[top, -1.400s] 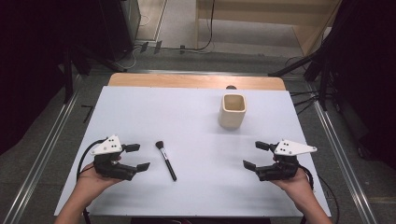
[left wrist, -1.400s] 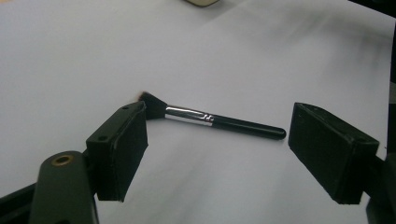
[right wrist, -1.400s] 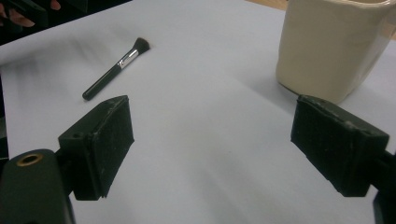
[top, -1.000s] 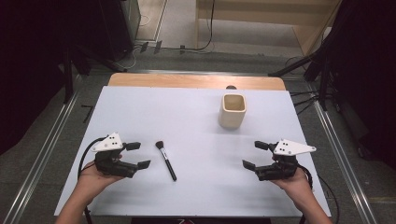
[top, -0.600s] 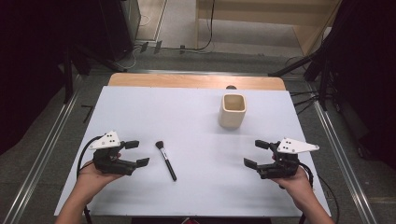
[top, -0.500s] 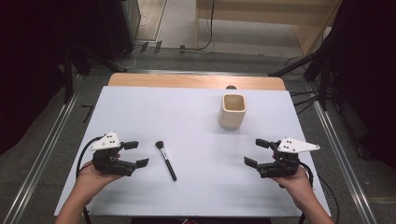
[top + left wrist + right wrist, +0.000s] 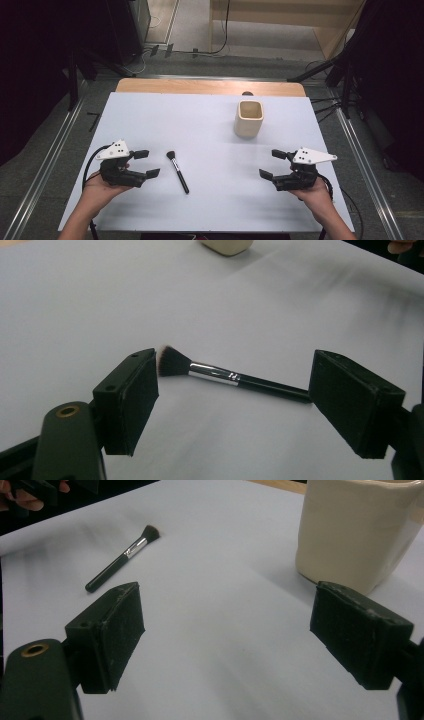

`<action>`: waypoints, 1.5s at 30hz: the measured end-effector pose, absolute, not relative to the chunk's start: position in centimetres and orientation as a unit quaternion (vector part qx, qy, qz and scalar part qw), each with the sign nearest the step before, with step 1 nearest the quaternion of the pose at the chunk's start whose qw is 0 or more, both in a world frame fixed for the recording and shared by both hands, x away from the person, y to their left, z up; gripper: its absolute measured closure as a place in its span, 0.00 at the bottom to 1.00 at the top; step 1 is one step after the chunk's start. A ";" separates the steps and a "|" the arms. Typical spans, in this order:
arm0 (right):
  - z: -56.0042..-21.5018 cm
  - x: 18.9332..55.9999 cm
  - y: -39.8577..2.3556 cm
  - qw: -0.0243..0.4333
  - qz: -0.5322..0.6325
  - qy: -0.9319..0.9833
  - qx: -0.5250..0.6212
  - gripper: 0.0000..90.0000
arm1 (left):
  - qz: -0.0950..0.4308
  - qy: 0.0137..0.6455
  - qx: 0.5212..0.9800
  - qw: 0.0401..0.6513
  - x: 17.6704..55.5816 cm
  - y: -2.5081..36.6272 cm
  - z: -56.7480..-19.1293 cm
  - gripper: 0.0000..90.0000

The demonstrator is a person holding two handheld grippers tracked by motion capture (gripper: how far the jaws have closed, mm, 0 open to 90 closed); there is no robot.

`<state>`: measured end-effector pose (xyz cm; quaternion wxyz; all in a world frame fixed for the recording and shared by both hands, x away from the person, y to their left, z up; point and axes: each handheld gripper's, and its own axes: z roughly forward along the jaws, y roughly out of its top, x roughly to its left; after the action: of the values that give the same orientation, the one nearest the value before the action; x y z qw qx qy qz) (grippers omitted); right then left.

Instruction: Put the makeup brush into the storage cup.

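- Surface (image 7: 200,120), white, carries everything.
- Cream cup (image 7: 248,118) stands upright near the far edge, right of centre.
- Left tool (image 7: 145,164) near the left edge, jaws wide, empty, just beside the brush.
- Right tool (image 7: 272,164) near the right edge, jaws wide, empty.
- Makeup brush (image 7: 177,171) lies flat toward the near edge, left of centre, bristles pointing to the far edge.

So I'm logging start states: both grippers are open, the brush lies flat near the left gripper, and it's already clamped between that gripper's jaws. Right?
Not quite. The brush isn't clamped: the left gripper view shows the left gripper with its jaws spread wide, clear of the brush lying flat on the table. The rest holds: the right gripper is open too.
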<state>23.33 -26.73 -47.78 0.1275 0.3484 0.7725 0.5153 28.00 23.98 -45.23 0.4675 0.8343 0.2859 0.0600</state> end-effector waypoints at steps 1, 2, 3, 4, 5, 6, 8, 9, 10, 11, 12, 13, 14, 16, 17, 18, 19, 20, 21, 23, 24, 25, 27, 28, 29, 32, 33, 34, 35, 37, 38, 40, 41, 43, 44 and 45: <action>-47.8 23.3 -26.8 0.127 0.515 0.772 0.350 0.17 | 0.062 0.286 0.835 0.466 28.0 24.0 -45.2 0.23; -47.8 23.3 -26.8 0.128 0.514 0.771 0.352 0.17 | 0.061 0.286 0.836 0.465 28.0 24.0 -45.3 0.23; -47.8 23.3 -26.8 0.127 0.515 0.770 0.354 0.17 | 0.061 0.287 0.836 0.463 28.0 24.0 -45.3 0.23; -47.8 23.3 -26.8 0.126 0.516 0.770 0.353 0.17 | 0.064 0.288 0.836 0.463 28.0 24.0 -45.3 0.23; -47.8 23.4 -26.8 0.126 0.516 0.771 0.351 0.17 | 0.062 0.289 0.835 0.463 28.0 24.0 -45.3 0.23; -47.9 23.5 -26.8 0.125 0.517 0.771 0.351 0.17 | 0.060 0.289 0.836 0.463 28.1 23.9 -45.3 0.23; -48.0 23.5 -26.8 0.122 0.515 0.772 0.352 0.17 | 0.064 0.286 0.837 0.462 28.1 23.8 -45.3 0.23; -48.1 23.6 -26.8 0.122 0.513 0.775 0.349 0.17 | 0.062 0.288 0.836 0.464 28.1 23.8 -45.3 0.23; -48.0 23.6 -26.7 0.125 0.511 0.775 0.349 0.17 | 0.061 0.290 0.835 0.464 28.0 23.9 -45.4 0.23; -48.0 23.7 -26.7 0.126 0.513 0.773 0.352 0.17 | 0.062 0.288 0.837 0.460 28.0 23.9 -45.4 0.23; -48.0 23.7 -26.7 0.123 0.517 0.770 0.353 0.17 | 0.064 0.286 0.839 0.458 27.9 24.0 -45.4 0.23; -48.0 23.7 -26.7 0.121 0.518 0.770 0.351 0.17 | 0.065 0.287 0.838 0.459 27.8 24.1 -45.4 0.23; -48.0 23.8 -26.6 0.123 0.516 0.772 0.350 0.17 | 0.064 0.288 0.837 0.461 27.8 24.1 -45.4 0.24; -48.0 23.7 -26.5 0.125 0.512 0.775 0.349 0.17 | 0.064 0.288 0.834 0.465 27.6 24.2 -45.3 0.24; -48.0 23.7 -26.4 0.126 0.511 0.776 0.349 0.17 | 0.066 0.289 0.834 0.465 27.5 24.3 -45.3 0.24; -48.0 23.7 -26.4 0.127 0.512 0.776 0.346 0.17 | 0.066 0.288 0.835 0.464 27.4 24.3 -45.2 0.24; -47.9 23.6 -26.3 0.128 0.513 0.775 0.346 0.17 | 0.067 0.288 0.835 0.463 27.3 24.3 -45.3 0.24; -47.9 23.6 -26.3 0.128 0.514 0.775 0.345 0.17 | 0.068 0.287 0.836 0.463 27.2 24.3 -45.3 0.24; -47.8 23.6 -26.3 0.128 0.516 0.774 0.346 0.17 | 0.068 0.286 0.837 0.462 27.1 24.4 -45.2 0.24; -47.8 23.5 -26.2 0.129 0.515 0.774 0.345 0.17 | 0.069 0.286 0.835 0.464 27.1 24.4 -45.2 0.24; -47.8 23.5 -26.1 0.129 0.514 0.775 0.345 0.17 | 0.067 0.287 0.835 0.465 27.1 24.5 -45.2 0.24; -47.8 23.4 -26.1 0.130 0.512 0.777 0.343 0.17 | 0.066 0.287 0.834 0.466 27.2 24.4 -45.2 0.24; -47.9 23.4 -26.1 0.133 0.509 0.779 0.341 0.17 | 0.068 0.286 0.835 0.465 27.2 24.3 -45.2 0.24; -47.9 23.4 -26.1 0.133 0.509 0.779 0.341 0.17 | 0.067 0.286 0.835 0.465 27.3 24.3 -45.2 0.24; -47.9 23.4 -26.1 0.132 0.508 0.779 0.343 0.17 | 0.066 0.286 0.835 0.464 27.3 24.2 -45.2 0.24; -48.0 23.4 -26.3 0.132 0.506 0.779 0.346 0.17 | 0.066 0.286 0.836 0.463 27.4 24.0 -45.2 0.24; -48.0 23.4 -26.3 0.133 0.505 0.779 0.347 0.17 | 0.066 0.285 0.837 0.462 27.5 24.0 -45.2 0.24; -48.1 23.4 -26.4 0.133 0.505 0.779 0.348 0.17 | 0.066 0.285 0.838 0.461 27.5 23.9 -45.2 0.24; -48.1 23.3 -26.4 0.133 0.505 0.778 0.349 0.17 | 0.065 0.285 0.838 0.461 27.5 23.9 -45.2 0.24; -48.1 23.3 -26.5 0.133 0.505 0.778 0.350 0.17 | 0.066 0.285 0.838 0.460 27.5 23.7 -45.2 0.24; -48.1 23.3 -26.5 0.134 0.505 0.778 0.350 0.17 | 0.066 0.285 0.838 0.461 27.5 23.6 -45.2 0.24; -48.1 23.2 -26.5 0.134 0.505 0.778 0.350 0.17 | 0.066 0.285 0.839 0.460 27.5 23.5 -45.2 0.24; -48.1 23.2 -26.5 0.134 0.504 0.778 0.350 0.17 | 0.066 0.285 0.839 0.460 27.5 23.4 -45.2 0.24; -48.1 23.2 -26.5 0.135 0.504 0.778 0.349 0.17 | 0.063 0.286 0.838 0.461 27.5 23.2 -45.2 0.24; -48.1 23.2 -26.5 0.136 0.503 0.779 0.349 0.17 | 0.062 0.287 0.837 0.461 27.6 23.1 -45.2 0.24; -48.1 23.3 -26.5 0.136 0.502 0.780 0.349 0.17 | 0.061 0.288 0.837 0.461 27.6 23.0 -45.2 0.24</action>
<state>23.25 -26.46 -48.11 0.1357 0.3487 0.7796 0.5021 27.57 22.98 -45.22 0.4606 0.8373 0.2882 0.0610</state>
